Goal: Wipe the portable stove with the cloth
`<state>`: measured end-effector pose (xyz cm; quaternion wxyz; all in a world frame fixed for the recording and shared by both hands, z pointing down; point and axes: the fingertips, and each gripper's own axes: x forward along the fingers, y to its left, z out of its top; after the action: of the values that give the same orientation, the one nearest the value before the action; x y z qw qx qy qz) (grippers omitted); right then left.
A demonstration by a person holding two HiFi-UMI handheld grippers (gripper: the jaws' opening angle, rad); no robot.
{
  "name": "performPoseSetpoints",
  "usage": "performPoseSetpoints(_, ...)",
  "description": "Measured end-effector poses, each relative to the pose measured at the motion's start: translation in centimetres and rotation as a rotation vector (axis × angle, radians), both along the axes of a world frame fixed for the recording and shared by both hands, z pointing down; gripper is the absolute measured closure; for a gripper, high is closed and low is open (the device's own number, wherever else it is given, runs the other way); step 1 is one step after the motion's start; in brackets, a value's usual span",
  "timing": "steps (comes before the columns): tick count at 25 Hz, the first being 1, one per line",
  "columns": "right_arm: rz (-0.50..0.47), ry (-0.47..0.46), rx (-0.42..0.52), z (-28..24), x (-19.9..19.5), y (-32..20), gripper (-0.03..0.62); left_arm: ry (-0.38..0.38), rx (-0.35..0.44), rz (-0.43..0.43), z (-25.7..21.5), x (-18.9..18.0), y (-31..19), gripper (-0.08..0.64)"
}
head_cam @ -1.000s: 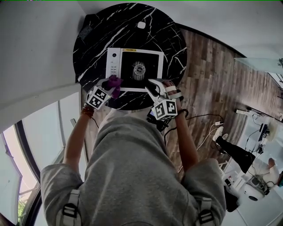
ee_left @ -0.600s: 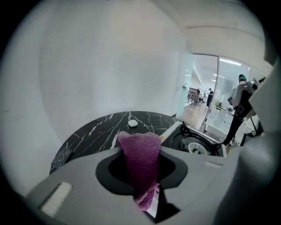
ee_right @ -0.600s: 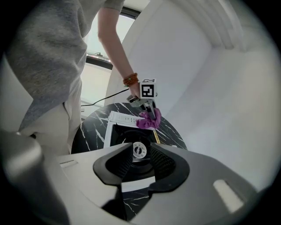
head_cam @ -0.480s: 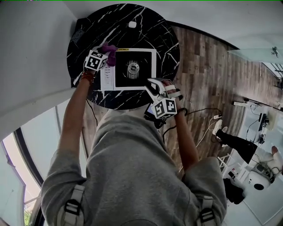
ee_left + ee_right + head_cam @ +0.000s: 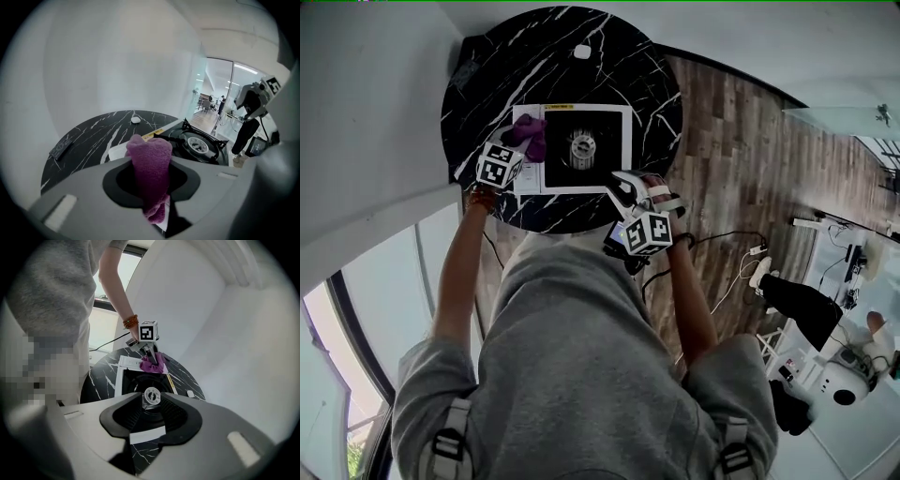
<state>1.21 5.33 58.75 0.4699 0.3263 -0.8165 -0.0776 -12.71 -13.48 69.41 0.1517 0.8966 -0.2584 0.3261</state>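
Observation:
The portable stove [image 5: 614, 150], white with a black top and a round burner [image 5: 581, 147], sits on a round black marble table [image 5: 656, 84]. My left gripper [image 5: 523, 148] is shut on a purple cloth [image 5: 528, 133], which rests on the stove's left control strip near its far corner. From the left gripper view the cloth [image 5: 150, 161] stands bunched between the jaws of that gripper [image 5: 151, 187], with the stove [image 5: 199, 143] to the right. My right gripper [image 5: 622, 185] hovers at the stove's near right corner. Its jaws [image 5: 147, 420] have just been closing and show a gap, through which the burner [image 5: 151, 396] and the stove's white rim are visible.
A small white object [image 5: 581, 52] lies at the table's far side. A dark flat remote-like thing [image 5: 467, 70] lies at the far left. A white wall runs close on the left. Cables [image 5: 722, 251] trail over the wooden floor to the right, where another person [image 5: 797, 309] stands.
The left gripper carried the cloth from the stove's near left edge up to its far left corner, then came partway back. The right gripper has stayed at the near right corner.

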Motion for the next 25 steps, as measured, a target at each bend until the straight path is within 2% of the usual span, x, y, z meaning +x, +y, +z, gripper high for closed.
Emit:
performPoseSetpoints(8, -0.050, -0.001, -0.005, 0.0, -1.2, -1.7, 0.457, -0.022, -0.026, 0.102, 0.4, -2.3, 8.6, 0.474)
performPoseSetpoints(10, -0.054, -0.002, -0.003, -0.1, -1.4, -2.1, 0.457, -0.023, -0.075, 0.121, 0.5, -3.0, 10.9, 0.474)
performPoseSetpoints(13, -0.059, -0.007, -0.007, 0.0, -1.6, -2.5, 0.459, -0.010, -0.175, 0.216, -0.1, -2.2, 12.4, 0.474)
performPoseSetpoints(15, -0.063, -0.001, -0.012, 0.1, -1.6, -2.6, 0.459, -0.010, -0.123, 0.256, -0.7, -0.7, 9.6, 0.472)
performPoseSetpoints(18, -0.052, 0.002, -0.008, -0.3, -1.4, -2.6, 0.459, 0.008, -0.017, 0.195, -2.0, 1.9, 2.4, 0.472)
performPoseSetpoints(20, -0.036, 0.006, 0.001, -0.8, -1.0, -2.6, 0.459, -0.009, 0.014, 0.161, -1.9, 3.5, -1.7, 0.472)
performPoseSetpoints(23, -0.013, 0.016, 0.004, -1.0, -0.1, -2.2, 0.459, -0.049, -0.010, 0.157, 0.0, 4.9, -4.2, 0.471)
performPoseSetpoints(25, 0.002, 0.018, 0.000, -0.8, 0.5, -1.8, 0.459, -0.039, -0.045, 0.132, 0.5, 5.1, -4.3, 0.475)
